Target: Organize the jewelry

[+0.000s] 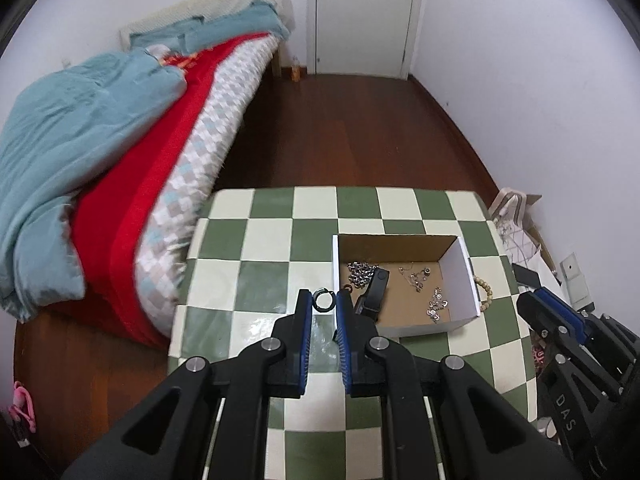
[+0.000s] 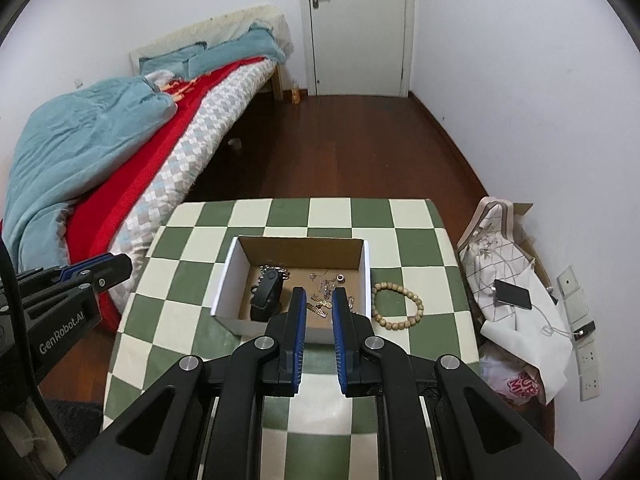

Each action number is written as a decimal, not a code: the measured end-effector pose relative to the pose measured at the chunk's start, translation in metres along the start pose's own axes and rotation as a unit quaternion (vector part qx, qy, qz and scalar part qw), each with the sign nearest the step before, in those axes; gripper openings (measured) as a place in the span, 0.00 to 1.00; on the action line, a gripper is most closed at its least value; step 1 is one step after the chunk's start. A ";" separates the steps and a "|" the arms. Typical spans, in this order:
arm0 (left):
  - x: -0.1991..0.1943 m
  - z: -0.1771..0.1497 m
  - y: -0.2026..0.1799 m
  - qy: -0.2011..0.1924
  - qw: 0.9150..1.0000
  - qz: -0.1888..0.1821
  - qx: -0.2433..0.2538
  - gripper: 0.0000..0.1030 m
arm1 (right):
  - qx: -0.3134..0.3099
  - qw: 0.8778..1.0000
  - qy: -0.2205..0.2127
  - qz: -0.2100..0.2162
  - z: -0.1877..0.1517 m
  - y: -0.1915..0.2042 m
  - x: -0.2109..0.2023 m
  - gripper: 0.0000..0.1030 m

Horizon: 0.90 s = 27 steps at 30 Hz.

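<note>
An open cardboard box (image 1: 460,276) (image 2: 228,280) stands on the green-and-cream chequered table (image 1: 264,248) (image 2: 192,248). Inside lie a silver chain (image 1: 362,270), a black watch-like band (image 1: 378,286) (image 2: 266,292) and thin silver pieces (image 1: 416,276). My left gripper (image 1: 323,298) is shut on a small black ring (image 1: 317,303), held above the table just left of the box. My right gripper (image 2: 319,296) hovers over the box's near right part, shut on a small gold patterned piece (image 2: 318,307). A wooden bead bracelet (image 2: 400,304) lies on the table right of the box.
A bed with teal and red covers (image 1: 120,140) runs along the table's left side. Dark wooden floor (image 2: 340,152) leads to a white door (image 2: 356,28). A patterned bag (image 2: 492,248) with a phone (image 2: 514,294) on it stands at the right, near wall sockets (image 2: 588,364).
</note>
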<state>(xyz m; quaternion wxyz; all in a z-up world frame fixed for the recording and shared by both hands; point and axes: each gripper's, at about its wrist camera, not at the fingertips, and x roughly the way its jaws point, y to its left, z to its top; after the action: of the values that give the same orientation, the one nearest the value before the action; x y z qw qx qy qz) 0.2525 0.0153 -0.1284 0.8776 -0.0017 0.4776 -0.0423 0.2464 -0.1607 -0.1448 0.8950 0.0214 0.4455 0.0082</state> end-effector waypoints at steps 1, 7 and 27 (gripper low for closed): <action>0.007 0.003 -0.001 0.007 1.000 -0.003 0.002 0.09 | 0.003 1.000 0.010 0.002 0.004 -0.003 0.012 0.13; 0.053 0.019 -0.015 0.043 0.999 -0.014 0.011 0.09 | 0.014 0.998 0.056 -0.001 0.017 -0.017 0.070 0.13; 0.089 0.027 -0.029 0.065 0.998 -0.010 0.001 0.75 | 0.019 0.992 0.128 0.010 0.015 -0.041 0.130 0.63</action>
<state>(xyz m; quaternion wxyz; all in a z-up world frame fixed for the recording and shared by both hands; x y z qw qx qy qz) 0.3210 -0.0211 -0.1869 0.8444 -0.0030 0.5333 -0.0520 0.3367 -0.1982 -0.2412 0.8298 0.0415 0.5564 0.0109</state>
